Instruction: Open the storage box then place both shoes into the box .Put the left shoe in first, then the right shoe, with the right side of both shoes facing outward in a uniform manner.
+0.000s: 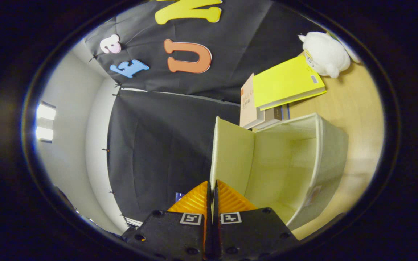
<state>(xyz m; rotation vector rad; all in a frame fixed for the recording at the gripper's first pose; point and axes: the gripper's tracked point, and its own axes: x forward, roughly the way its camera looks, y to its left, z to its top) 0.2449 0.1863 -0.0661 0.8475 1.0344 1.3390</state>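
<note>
The cream fabric storage box (330, 152) stands open on the wooden table, and the view is tipped sideways. Its bare inside (285, 163) shows, with nothing in the part I can see. The lid (230, 152) is swung up and stands edge-on just ahead of my fingers. My gripper (212, 190) is shut on the lid's free edge, one finger pressing on each face of the thin flap.
A yellow book (289, 81) lies on a small stack of books (256, 112) right behind the box. A white plush toy (325, 52) sits beyond the books. The wooden table (357, 108) runs along the box's far side. Black cloth wall (158, 145) hangs beside the lid.
</note>
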